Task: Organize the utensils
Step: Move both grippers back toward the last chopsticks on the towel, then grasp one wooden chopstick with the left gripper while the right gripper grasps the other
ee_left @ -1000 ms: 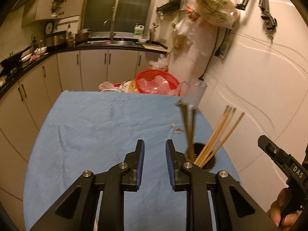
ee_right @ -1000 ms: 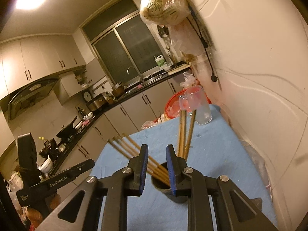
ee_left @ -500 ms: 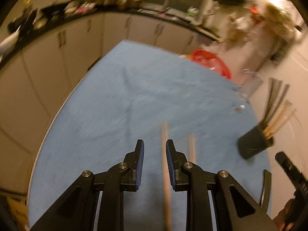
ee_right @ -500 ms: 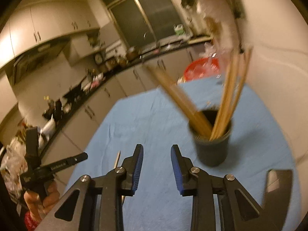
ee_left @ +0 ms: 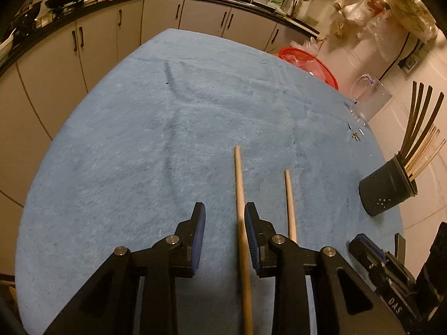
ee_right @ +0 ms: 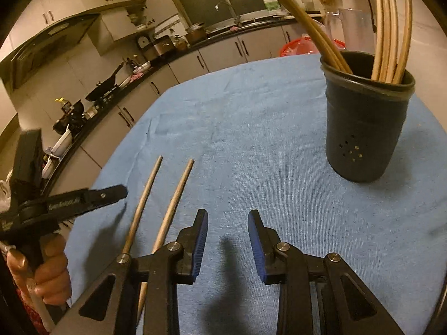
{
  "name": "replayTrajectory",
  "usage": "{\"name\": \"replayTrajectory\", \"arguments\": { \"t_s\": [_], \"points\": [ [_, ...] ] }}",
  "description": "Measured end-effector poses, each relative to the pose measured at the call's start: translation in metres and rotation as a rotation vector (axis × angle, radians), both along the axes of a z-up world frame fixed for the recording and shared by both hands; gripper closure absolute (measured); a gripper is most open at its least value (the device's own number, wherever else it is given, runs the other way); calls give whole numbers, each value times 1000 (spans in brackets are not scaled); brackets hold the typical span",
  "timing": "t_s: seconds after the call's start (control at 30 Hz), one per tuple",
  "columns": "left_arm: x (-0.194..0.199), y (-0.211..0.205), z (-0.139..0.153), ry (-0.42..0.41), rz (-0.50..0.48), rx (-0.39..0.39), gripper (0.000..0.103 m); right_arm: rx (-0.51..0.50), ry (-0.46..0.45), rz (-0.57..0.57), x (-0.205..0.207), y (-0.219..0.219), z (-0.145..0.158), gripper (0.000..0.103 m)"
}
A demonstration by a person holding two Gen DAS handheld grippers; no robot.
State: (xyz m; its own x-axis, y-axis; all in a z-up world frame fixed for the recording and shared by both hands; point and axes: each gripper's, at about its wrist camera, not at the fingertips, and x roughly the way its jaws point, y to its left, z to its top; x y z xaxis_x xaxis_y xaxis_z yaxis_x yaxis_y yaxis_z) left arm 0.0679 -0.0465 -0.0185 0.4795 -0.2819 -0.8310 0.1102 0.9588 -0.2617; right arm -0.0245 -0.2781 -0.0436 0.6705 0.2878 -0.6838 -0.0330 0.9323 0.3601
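— Looking at the biggest thing first, what covers the table?

— A blue cloth [ee_left: 156, 128] covers all of the table top. Behind it run the kitchen cabinets [ee_left: 92, 42], and a red basin [ee_left: 310, 64] sits at the far edge, with a clear jug [ee_left: 371, 97] near it.

— Where is the holder?

— The dark cup [ee_right: 363, 128] stands upright on the cloth, near the wall side. Many chopsticks lean inside it.

— And the loose chopsticks?

— Two wooden chopsticks [ee_left: 290, 206] lie flat on the cloth, almost parallel, apart from the cup. One of them runs between the fingers of the left gripper [ee_left: 225, 234], close to its right pad; whether it touches that pad one cannot tell.

— How do the fingers stand?

— The left gripper's jaws have just been opening and stand narrowly apart, not pressing the stick. The right gripper [ee_right: 227, 240] also has a narrow gap after opening, with nothing between its pads; both sticks lie to its left.
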Motion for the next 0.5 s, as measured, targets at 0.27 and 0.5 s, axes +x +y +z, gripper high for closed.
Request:
{"name": "replayTrajectory", "arguments": {
  "t_s": [0.27,0.5],
  "points": [
    [29,-20,-9,13,-18,56,73,57,9,30,5,-5,-9,71],
    [40,-35,-17,-20,-48,135,94,87,30,27,9,-9,-13,71]
  ]
}}
